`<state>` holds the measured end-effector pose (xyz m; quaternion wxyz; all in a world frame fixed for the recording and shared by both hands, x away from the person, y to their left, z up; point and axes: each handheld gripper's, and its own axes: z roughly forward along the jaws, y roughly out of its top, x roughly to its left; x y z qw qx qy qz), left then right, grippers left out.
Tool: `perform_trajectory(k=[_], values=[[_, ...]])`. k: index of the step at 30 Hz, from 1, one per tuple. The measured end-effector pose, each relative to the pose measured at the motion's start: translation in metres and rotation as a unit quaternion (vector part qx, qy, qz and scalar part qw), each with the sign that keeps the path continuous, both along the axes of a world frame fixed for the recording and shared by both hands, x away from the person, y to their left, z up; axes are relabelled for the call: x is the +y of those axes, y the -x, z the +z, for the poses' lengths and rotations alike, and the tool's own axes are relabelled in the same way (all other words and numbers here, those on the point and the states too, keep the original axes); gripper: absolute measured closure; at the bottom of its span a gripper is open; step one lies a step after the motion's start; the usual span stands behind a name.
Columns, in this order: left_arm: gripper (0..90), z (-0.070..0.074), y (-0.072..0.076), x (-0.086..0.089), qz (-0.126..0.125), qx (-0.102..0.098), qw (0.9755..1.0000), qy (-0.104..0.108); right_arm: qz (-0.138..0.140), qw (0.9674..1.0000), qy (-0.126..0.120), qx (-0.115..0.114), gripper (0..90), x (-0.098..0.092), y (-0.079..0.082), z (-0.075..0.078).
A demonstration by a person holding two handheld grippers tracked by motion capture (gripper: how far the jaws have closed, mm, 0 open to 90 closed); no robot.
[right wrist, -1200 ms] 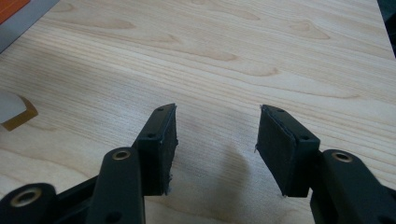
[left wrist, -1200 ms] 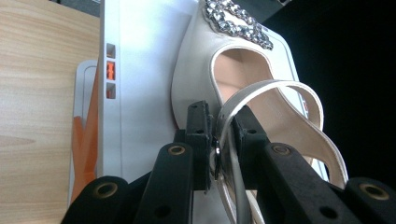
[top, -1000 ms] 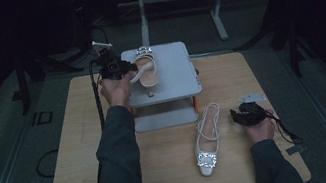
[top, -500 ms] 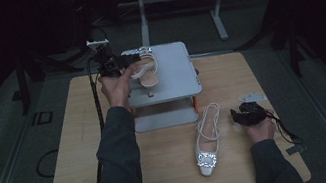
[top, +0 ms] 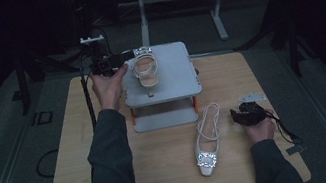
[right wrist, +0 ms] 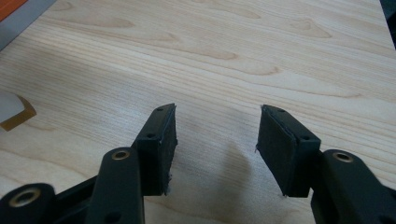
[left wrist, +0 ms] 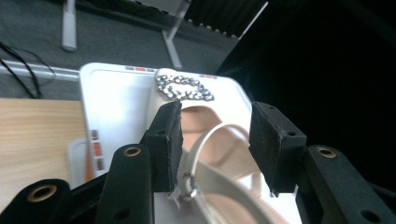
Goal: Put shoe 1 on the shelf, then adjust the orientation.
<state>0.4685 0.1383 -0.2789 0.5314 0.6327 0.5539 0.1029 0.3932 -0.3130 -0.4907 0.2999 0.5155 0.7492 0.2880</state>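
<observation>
Left claw hangs at the left rear edge of the grey raised stand, its jaws parted after having just been opening; in the left gripper view the heel strap of the sandal on the stand runs between the pads, brushing close by the left pad, though neither pad presses on it, so the shoe is let go. That sandal lies flat on the stand's top, its jewelled buckle toward the far edge and its heel toward the person. Right claw rests low over the wooden bench near its right edge, jaws standing apart with nothing between them; the right gripper view shows bare wood grain between the two black pads. The second sandal lies on the bench in front of the stand, just left of the right claw and apart from it, its sparkling buckle pointing at the person and its strap loop toward the stand.
</observation>
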Motion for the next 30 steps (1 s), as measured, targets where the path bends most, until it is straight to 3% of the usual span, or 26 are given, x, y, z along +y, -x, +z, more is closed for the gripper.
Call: perform_trajectory(k=[5, 16, 19, 22, 25, 28, 30], values=[[54.7, -0.001, 0.004, 0.003, -0.001, -0.01, 0.9989, -0.045, 0.001, 1.0, 0.001, 0.0, 46.7, 0.0, -0.001, -0.001], [54.3, 0.0, 0.013, 0.01, 0.0, -0.023, 0.9961, -0.085, 0.001, 1.0, -0.003, -0.003, 46.8, 0.0, 0.0, 0.001], [53.8, 0.0, 0.016, 0.011, 0.004, -0.029, 0.9942, -0.104, 0.002, 1.0, -0.006, -0.004, 46.8, -0.001, 0.001, 0.002], [53.5, -0.005, 0.022, 0.015, 0.007, -0.041, 0.9934, -0.107, 0.003, 0.9999, -0.01, -0.007, 46.8, -0.001, 0.001, 0.005], [53.5, -0.012, 0.025, 0.02, 0.016, -0.041, 0.9906, -0.129, 0.006, 0.9999, -0.011, -0.01, 46.8, 0.002, 0.001, 0.007], [53.5, -0.022, 0.029, 0.025, 0.02, -0.039, 0.9905, -0.13, 0.01, 0.9998, -0.013, -0.014, 46.8, 0.004, 0.003, 0.011], [53.5, -0.028, 0.032, 0.026, 0.027, -0.037, 0.9889, -0.141, 0.015, 0.9996, -0.017, -0.016, 46.8, 0.004, 0.004, 0.014]])
